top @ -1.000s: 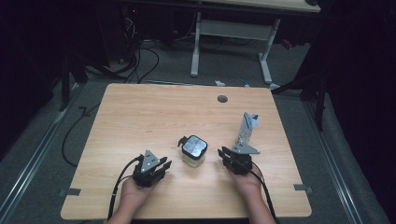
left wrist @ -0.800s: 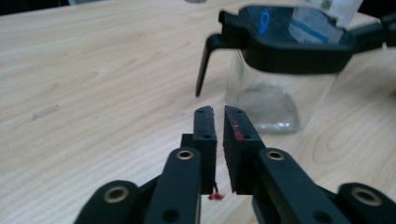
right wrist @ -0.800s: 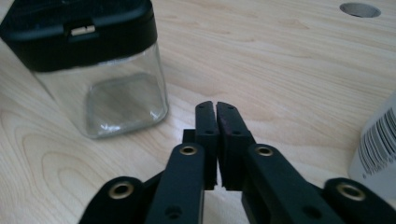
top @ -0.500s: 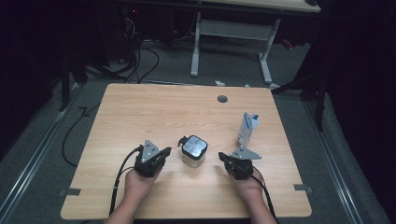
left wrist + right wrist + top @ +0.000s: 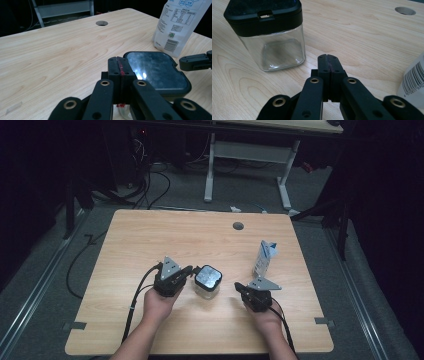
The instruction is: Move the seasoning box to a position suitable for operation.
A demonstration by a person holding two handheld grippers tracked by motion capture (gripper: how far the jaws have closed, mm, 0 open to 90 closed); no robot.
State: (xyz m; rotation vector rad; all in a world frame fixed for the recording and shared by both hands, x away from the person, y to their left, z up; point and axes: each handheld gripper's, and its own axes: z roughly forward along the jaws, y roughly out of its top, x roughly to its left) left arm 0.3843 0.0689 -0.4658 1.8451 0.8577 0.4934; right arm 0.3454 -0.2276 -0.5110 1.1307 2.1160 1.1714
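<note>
Just right of left jaws: jar (image 5: 207,281).

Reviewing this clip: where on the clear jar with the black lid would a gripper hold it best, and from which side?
Probably the clear body of the jar just under the black lid, approached level from its left or right. Its walls look flat and upright, so opposite faces suit two jaws, and the wider lid above would likely stop slipping. Both the left gripper and right gripper are shut and must open first.

Left gripper (image 5: 192,270): jaws pressed together, tips just beside the jar (image 5: 207,282), on its left. Right gripper (image 5: 239,287): jaws pressed together, right of the jar, apart from it.
</note>
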